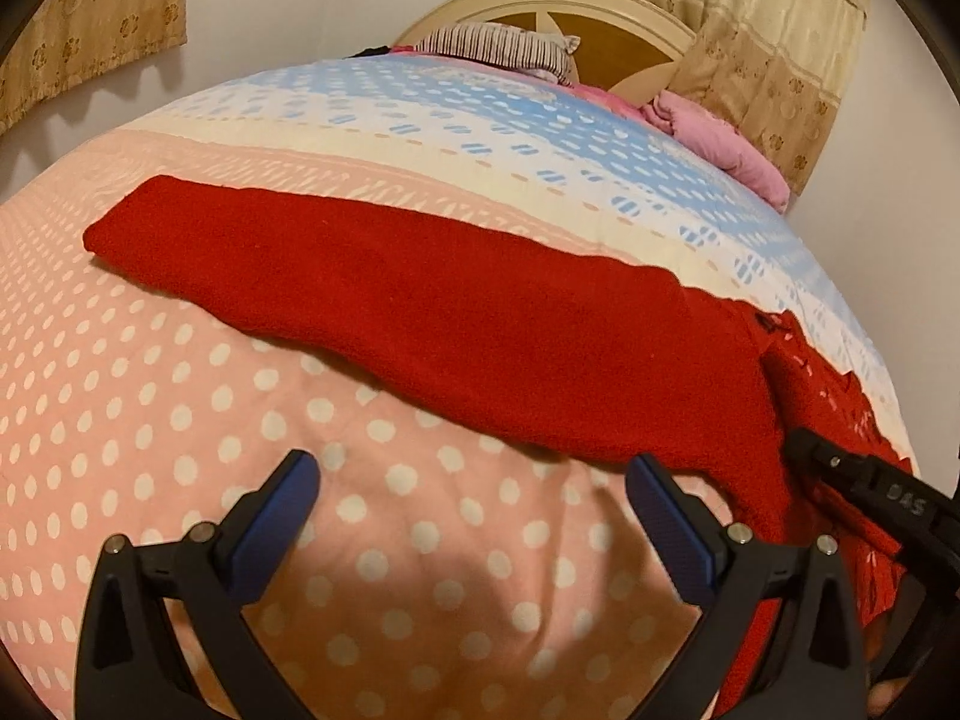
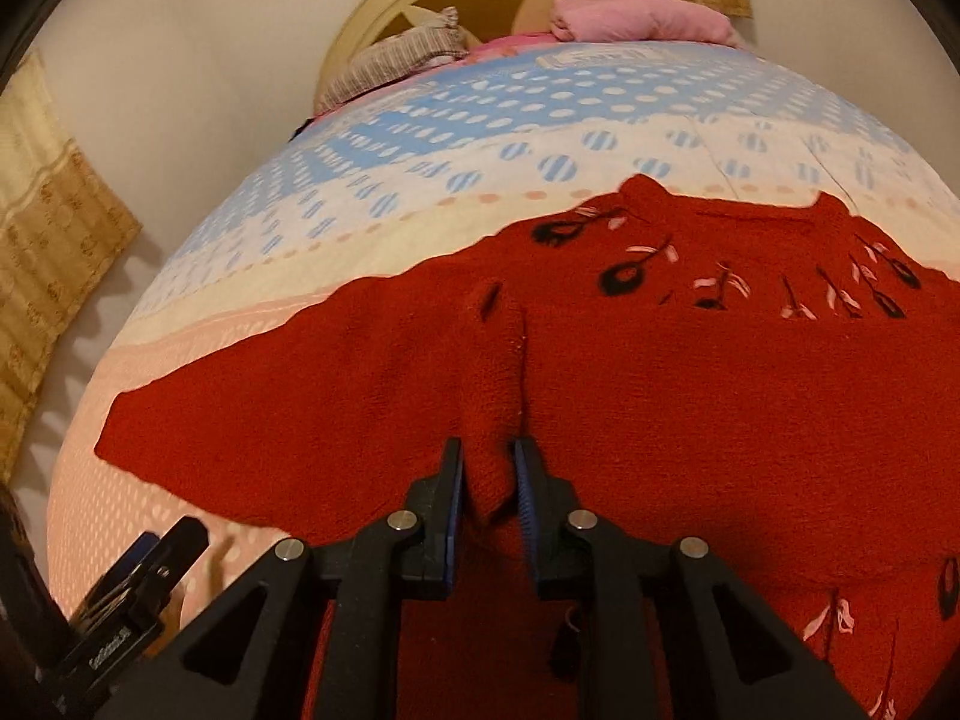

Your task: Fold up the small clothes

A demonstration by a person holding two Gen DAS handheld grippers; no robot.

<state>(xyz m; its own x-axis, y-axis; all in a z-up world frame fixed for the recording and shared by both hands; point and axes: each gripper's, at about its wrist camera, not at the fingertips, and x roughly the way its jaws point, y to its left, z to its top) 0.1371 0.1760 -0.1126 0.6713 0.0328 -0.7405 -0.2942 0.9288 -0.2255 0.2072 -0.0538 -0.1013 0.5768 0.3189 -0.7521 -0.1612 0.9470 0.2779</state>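
Red knit sweater (image 2: pixel 690 384) lay flat on the bed, spread over the polka-dot bedsheet (image 1: pixel 180 420), body toward the right, one long sleeve (image 1: pixel 372 276) stretched out to the left across the pink dotted part of the sheet. Black and pink embroidered motifs (image 2: pixel 624 276) ran across the sweater's upper chest near the neckline. Right gripper (image 2: pixel 489 480) was narrowed down on a raised fold of the red knit where sleeve meets body, fabric pinched between the blue pads (image 2: pixel 527 492) and bunched up in a ridge running away from the tips. Left gripper (image 1: pixel 471 501) sat wide apart, nothing between its fingers, hovering over bare pink sheet just in front of the sleeve's lower edge; cannot tell if its tips touched the sheet. In the left wrist view the black body of the right gripper showed at the right edge, over the sweater; in the right wrist view part of the left gripper showed at lower left. Farther up the bed: striped pillow (image 1: pixel 504 51) and a pink bundled blanket (image 1: pixel 720 138) against the cream and wood headboard (image 1: pixel 600 18). Beige patterned curtains (image 1: pixel 780 48) hung on both sides, plain white wall behind.
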